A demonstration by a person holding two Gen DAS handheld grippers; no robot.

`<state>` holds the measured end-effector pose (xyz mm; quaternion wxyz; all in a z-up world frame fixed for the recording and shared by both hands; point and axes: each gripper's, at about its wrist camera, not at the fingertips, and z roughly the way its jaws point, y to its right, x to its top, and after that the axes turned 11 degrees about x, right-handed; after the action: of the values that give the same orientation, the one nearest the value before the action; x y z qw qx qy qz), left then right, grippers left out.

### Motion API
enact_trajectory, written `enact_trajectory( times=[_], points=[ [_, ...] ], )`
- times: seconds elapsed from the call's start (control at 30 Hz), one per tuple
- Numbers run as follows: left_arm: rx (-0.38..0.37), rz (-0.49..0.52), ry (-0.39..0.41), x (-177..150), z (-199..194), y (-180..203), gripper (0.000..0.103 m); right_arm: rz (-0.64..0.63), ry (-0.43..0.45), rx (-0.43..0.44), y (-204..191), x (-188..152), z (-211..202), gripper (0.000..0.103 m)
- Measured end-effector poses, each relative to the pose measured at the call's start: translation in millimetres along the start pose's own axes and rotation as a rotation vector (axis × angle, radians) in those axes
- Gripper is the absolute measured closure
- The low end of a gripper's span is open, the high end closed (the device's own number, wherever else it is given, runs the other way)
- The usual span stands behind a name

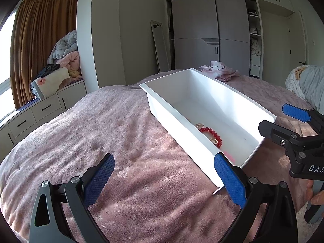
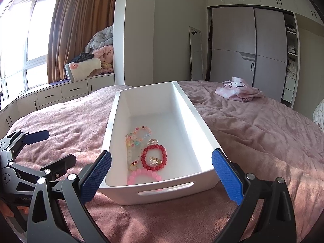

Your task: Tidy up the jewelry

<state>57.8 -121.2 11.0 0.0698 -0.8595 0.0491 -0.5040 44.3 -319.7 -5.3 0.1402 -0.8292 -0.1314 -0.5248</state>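
White plastic bin (image 2: 162,109) on the pink bed (image 2: 253,125), bracelets at its near end.
Red bead bracelet (image 2: 154,157), pink one (image 2: 144,175) and a pastel one (image 2: 139,134) lie together (far half bare); both the left gripper (image 1: 164,179) and right gripper (image 2: 162,174) hold nothing, fingers spread wide.

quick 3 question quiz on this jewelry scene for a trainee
1. True or false: the red bead bracelet lies inside the white bin.
2. Which bracelet lies nearest the bin's slotted handle wall? A red, B pink, C pastel multicolour.
3. What is each gripper holding, the left gripper and the right gripper?

Key
1. True.
2. B.
3. Nothing; both are open, over the pink bedspread by the bin.
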Motion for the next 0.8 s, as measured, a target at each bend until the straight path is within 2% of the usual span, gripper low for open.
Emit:
enact_trajectory(
  times=[0.8],
  points=[
    [-0.001, -0.004, -0.008, -2.5, 0.3, 2.3, 0.004, 0.005, -0.003, 0.001, 3.0, -1.1, 1.8, 0.005]
  ],
)
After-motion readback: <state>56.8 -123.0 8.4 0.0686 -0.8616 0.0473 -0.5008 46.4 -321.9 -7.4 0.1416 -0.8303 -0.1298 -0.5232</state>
